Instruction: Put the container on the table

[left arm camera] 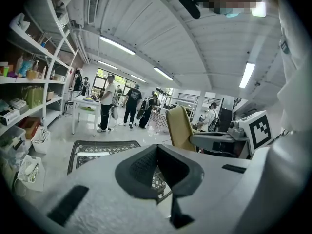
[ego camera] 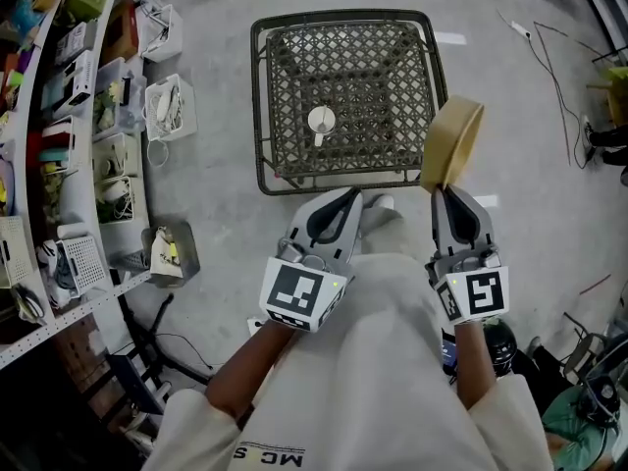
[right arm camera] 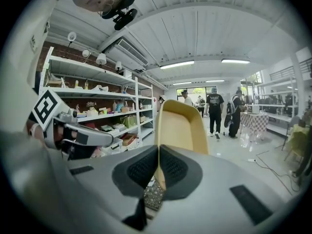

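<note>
A tan oval container [ego camera: 452, 142] hangs tilted on its side above the right edge of the dark lattice-top table [ego camera: 294, 47]. My right gripper [ego camera: 444, 190] is shut on its lower rim. In the right gripper view the container [right arm camera: 181, 125] rises straight up from the right gripper [right arm camera: 159, 151]. My left gripper [ego camera: 350, 200] is shut with nothing in it, just off the table's near edge; its own view shows the left gripper [left arm camera: 157, 149] pointing over the table [left arm camera: 105, 147], with the container [left arm camera: 179, 127] to the right.
A small white cup-like object [ego camera: 321, 122] lies on the table's middle. Shelves with bins [ego camera: 69, 116] and floor baskets [ego camera: 169, 106] run along the left. Cables [ego camera: 554, 57] trail on the floor at right. Several people [left arm camera: 119, 106] stand far off.
</note>
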{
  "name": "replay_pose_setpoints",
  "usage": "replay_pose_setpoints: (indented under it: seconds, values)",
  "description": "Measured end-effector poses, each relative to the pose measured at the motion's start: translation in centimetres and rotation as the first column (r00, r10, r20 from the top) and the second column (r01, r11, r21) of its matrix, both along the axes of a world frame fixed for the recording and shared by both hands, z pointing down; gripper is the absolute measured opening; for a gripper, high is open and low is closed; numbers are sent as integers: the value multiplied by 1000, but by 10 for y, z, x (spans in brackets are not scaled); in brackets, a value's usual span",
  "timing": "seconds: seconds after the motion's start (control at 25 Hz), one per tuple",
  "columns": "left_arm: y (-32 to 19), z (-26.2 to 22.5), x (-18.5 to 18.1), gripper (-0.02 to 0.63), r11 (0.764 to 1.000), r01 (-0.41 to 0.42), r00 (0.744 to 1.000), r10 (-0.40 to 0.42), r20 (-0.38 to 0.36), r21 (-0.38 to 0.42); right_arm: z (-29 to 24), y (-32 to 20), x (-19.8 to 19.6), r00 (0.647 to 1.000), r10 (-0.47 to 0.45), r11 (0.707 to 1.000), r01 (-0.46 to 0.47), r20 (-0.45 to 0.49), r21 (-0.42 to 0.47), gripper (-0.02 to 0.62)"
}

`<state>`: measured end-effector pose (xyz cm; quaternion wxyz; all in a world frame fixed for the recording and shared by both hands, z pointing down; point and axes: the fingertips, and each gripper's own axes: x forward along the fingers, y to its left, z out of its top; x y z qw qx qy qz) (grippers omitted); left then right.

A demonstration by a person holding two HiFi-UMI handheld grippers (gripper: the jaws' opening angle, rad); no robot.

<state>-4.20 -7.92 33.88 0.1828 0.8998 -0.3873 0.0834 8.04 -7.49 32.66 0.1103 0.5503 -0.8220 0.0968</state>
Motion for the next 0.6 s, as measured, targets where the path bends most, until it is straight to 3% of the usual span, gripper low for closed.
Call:
replay_pose_setpoints:
  seconds: [0.6]
  values:
    - [-8, 20, 7, 23, 999, 10, 1000, -8, 30, -49, 41, -34, 0, 1000, -17, 999, 16, -26, -52, 22]
